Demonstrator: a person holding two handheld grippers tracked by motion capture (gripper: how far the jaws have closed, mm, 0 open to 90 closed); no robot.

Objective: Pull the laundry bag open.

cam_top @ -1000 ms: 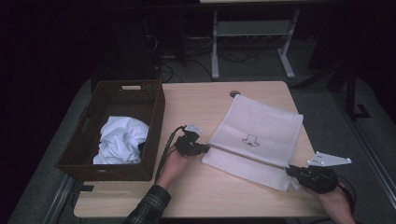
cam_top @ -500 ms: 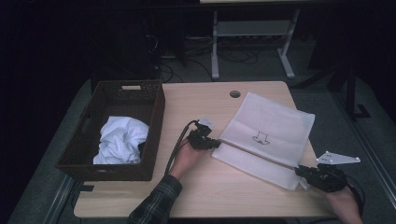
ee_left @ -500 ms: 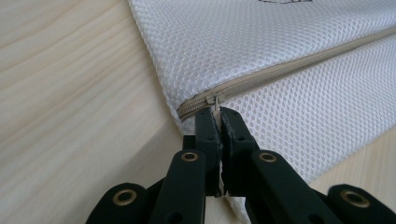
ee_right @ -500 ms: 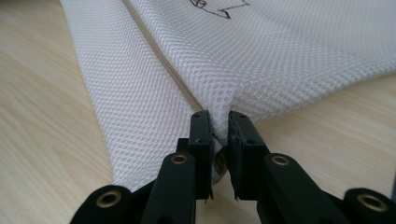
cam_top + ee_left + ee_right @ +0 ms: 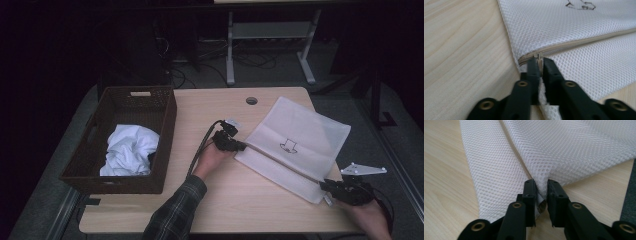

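Note:
A white mesh laundry bag (image 5: pixel 300 145) lies flat on the right half of the wooden table, with a small black drawing on top. Its beige zipper (image 5: pixel 579 43) runs along the near side. My left gripper (image 5: pixel 242 146) is at the bag's left corner; in the left gripper view (image 5: pixel 539 60) the jaws pinch the zipper pull (image 5: pixel 539 58) and have just been opening slightly. My right gripper (image 5: pixel 325 186) holds the bag's near right corner, with bunched mesh (image 5: pixel 541 188) between the jaws (image 5: pixel 541 182), which have also just been opening.
A dark wicker basket (image 5: pixel 167 125) stands at the table's left with a crumpled white cloth (image 5: pixel 127 150) inside. A round cable hole (image 5: pixel 251 100) sits at the far edge. The near table edge runs just below the right hand. Metal stand legs (image 5: pixel 230 55) rise behind the table.
The left gripper has slid to the right across the table with the bag's left corner. The whole bag has shifted right, and the right gripper has moved a little right as well.

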